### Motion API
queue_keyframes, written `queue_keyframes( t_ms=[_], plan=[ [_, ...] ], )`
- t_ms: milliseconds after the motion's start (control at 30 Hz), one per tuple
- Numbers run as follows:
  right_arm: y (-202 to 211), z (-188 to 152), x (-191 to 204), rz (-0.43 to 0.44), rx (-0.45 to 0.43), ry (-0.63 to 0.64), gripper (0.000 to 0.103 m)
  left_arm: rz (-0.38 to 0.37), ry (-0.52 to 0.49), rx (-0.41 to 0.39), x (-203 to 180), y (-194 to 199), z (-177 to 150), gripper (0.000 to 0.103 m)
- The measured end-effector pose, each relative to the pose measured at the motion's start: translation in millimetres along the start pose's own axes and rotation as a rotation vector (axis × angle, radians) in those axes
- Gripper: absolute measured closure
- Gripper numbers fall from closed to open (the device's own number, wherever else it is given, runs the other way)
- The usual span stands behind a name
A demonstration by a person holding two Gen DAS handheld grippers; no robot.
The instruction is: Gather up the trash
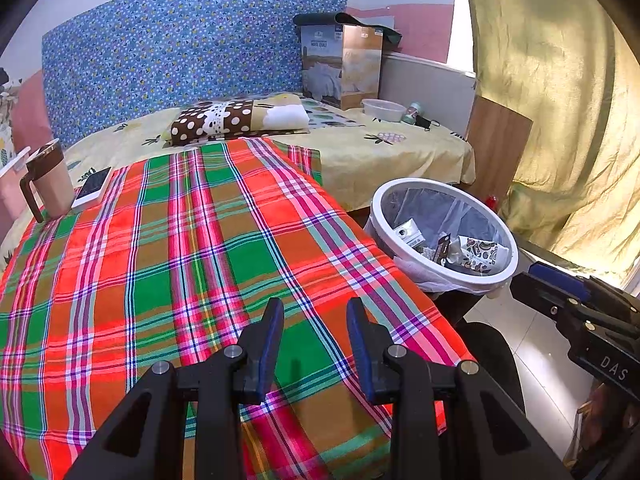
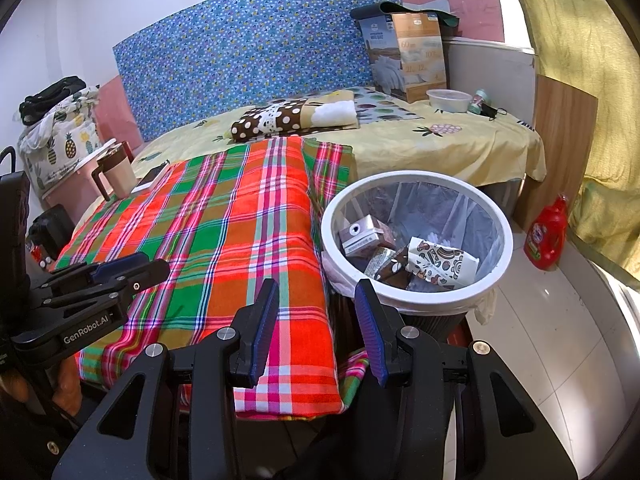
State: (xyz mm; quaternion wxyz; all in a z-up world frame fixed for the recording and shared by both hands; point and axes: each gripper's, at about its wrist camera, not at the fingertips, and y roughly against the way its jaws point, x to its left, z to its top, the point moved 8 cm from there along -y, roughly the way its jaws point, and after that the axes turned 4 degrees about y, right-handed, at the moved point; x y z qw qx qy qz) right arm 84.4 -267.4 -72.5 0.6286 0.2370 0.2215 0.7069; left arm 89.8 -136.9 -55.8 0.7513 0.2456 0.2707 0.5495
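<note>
Far left: pink storage box [image 2: 76, 196] w/ lid, just beside bed edge. Tan mug [image 1: 50, 184] w/ brown handle upright at left rim of bed, touching white phone [image 1: 93, 189] lying flat beside it.

Mid: plaid blanket [image 1: 200, 260] spread over near part of bed, surface bare. Right edge of blanket drops off at bed side, near corner hanging over. Beyond it yellow sheet [image 1: 380, 152], polka-dot pillow [image 1: 236, 118] flat at far end vs blue patterned headboard [image 1: 180, 52].

Left gripper [image 1: 314, 312] over near blanket, jaws parted, nothing betw. blue pads [image 1: 270, 344], only cloth seen thru gap. Not touching blanket as far as can tell.

Right gripper [image 2: 316, 292] at blanket's right edge, jaws spread a bit wider, empty; gap frames narrow dark strip betw. bed side and bin.

Right of bed: white-rimmed trash bin [image 2: 496, 216] w/ clear liner, rim close beside blanket edge, whether touching can't tell. Trash inside at bottom: small brown carton [image 2: 366, 236], patterned paper wrapper [image 2: 440, 262], dark wrappers [image 2: 396, 268] betw. them. All below rim.

Far right on bed: quilt box [image 2: 408, 60] upright, clear plastic container [image 2: 448, 100], small bottle [image 2: 478, 102], dark face mask [image 2: 492, 112] near sheet corner.

Right of bin: pale tiled floor [image 2: 540, 340] open. Red detergent jug [image 2: 546, 236] standing on floor by wooden panel [image 2: 560, 148]; yellow curtain [image 2: 580, 60] beyond.
</note>
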Motion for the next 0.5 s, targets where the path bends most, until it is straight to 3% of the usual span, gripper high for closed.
queue_keyframes(
  t_ms=[500],
  plan=[
    [-2.6,-3.0,0.7,0.001,0.005,0.000,0.061,-0.011,-0.010,0.000,-2.2,-0.2,-1.1,0.071]
  ],
)
